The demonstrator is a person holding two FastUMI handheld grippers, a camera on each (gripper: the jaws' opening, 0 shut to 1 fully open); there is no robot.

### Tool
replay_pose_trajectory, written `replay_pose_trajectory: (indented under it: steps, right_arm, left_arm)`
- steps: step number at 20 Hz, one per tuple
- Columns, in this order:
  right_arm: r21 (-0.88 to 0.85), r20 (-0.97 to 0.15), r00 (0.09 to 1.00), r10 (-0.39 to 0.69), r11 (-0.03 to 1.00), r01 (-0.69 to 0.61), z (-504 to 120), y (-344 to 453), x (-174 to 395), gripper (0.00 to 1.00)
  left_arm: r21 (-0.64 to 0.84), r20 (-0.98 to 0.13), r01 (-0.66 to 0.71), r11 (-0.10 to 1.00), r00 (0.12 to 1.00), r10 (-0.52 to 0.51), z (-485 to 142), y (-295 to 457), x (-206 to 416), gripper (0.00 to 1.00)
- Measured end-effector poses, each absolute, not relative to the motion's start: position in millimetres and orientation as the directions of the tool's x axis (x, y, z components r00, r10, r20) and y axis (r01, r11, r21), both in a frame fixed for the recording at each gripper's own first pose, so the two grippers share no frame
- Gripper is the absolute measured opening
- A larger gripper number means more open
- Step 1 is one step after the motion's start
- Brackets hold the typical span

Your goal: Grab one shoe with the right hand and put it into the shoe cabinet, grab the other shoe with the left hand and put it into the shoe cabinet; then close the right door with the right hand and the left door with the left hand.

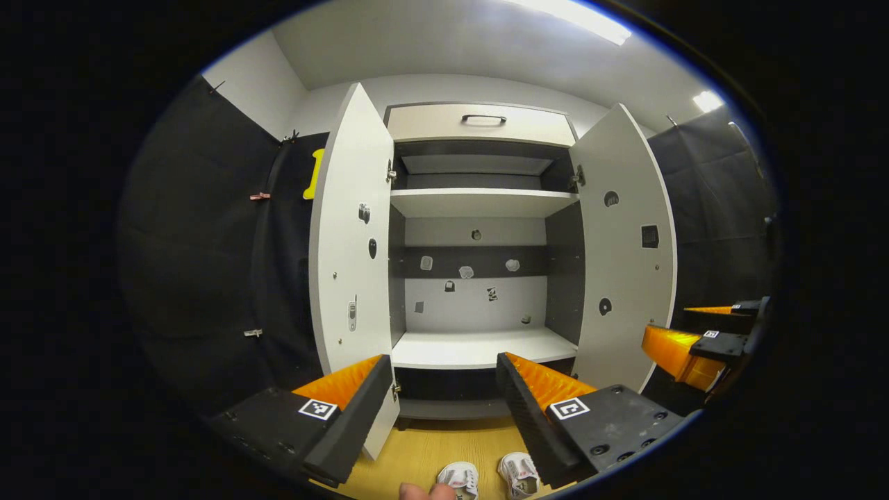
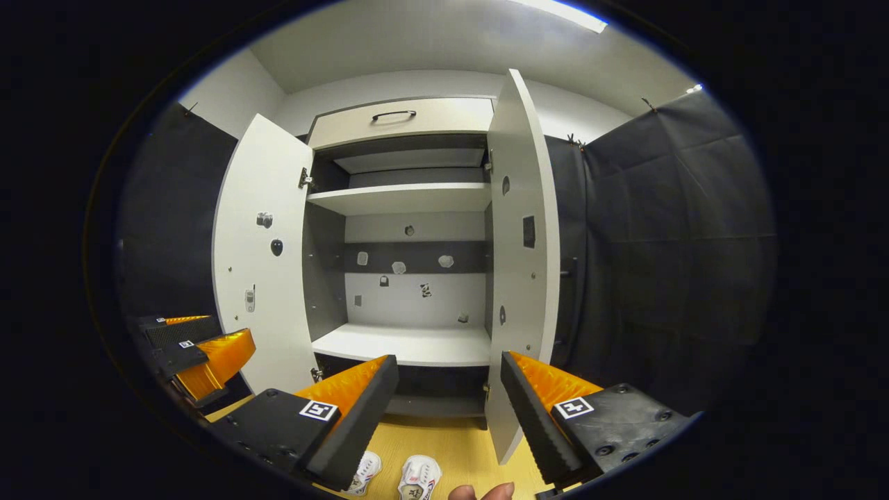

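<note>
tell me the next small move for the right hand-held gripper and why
Probably lower the right hand-held gripper toward the nearer shoe on the wood floor. Both shoes sit side by side in front of the cabinet, its doors stand open, the lower shelf is bare, and the jaws are open with nothing between them.

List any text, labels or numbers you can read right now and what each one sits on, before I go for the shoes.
No readable text.
Square coded tags on the left gripper and right gripper: patterns, no words.
Small stickers on the shoe cabinet back panel and on the left door and right door: too small to read.
Shoes on the floor: any marking is too blurred to read.
</note>
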State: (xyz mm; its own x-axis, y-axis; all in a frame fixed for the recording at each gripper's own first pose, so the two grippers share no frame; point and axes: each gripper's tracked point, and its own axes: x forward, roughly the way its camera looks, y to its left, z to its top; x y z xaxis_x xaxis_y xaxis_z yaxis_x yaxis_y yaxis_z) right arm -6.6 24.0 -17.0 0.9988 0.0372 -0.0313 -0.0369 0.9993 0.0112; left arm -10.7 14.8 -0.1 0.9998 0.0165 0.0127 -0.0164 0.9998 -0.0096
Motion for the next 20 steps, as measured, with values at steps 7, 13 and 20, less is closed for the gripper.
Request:
replay_pose_trajectory:
  steps: [7, 13, 20]
  right_arm:
    - [0.081, -0.294, 0.941, 0.164, 0.986, -0.147, -134.8, 63.6, -23.3, 0.97]
    - [0.151, -0.528, 0.822, 0.211, 0.977, -0.154, -260.2, 80.5, -51.7, 0.96]
    - [0.219, -0.680, 0.696, 0.229, 0.970, -0.105, -386.9, 90.1, -60.6, 0.83]
  left_arm:
    - [-0.001, -0.005, -0.061, 0.998, 0.998, 0.061, -19.6, 34.7, -23.5, 0.95]
    - [0.014, -0.043, -0.100, 0.995, 0.994, 0.100, -50.8, 50.6, -37.3, 0.95]
    - [0.004, -0.097, -0.151, 0.988, 0.984, 0.151, -82.2, 64.5, -49.9, 0.95]
